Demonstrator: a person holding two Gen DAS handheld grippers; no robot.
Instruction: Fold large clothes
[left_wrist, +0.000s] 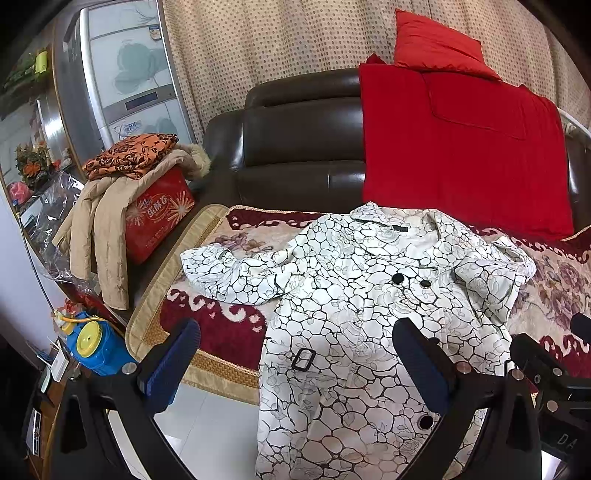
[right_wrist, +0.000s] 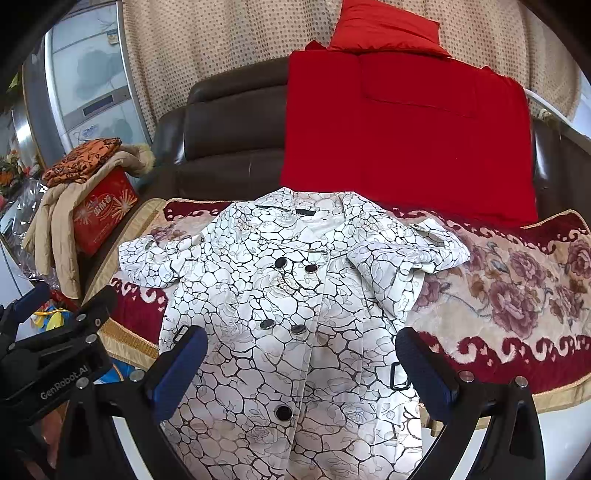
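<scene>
So from my end, the white coat (right_wrist: 295, 314) with the black crackle print is spread front-up on the sofa (right_wrist: 229, 122), lying on the floral red blanket (right_wrist: 517, 295), collar toward the backrest and its hem hanging over the front edge toward me. Both sleeves are bunched up at the sides.

My right gripper (right_wrist: 301, 369) hangs wide open just in front of the coat, nothing between the fingers, and the lower button row sits right in the gap from that camera. My left gripper (left_wrist: 295, 362) is wide open too and off to the coat's left edge: the belt buckle (left_wrist: 303, 359) shows between its fingers, the left blue pad over the blanket's border. Neither one looks to be touching the fabric.

A red quilt (right_wrist: 399, 140) is draped over the backrest behind the coat, and a beige jacket (left_wrist: 103, 229) sits on a red box (left_wrist: 159, 218) off to the left.
</scene>
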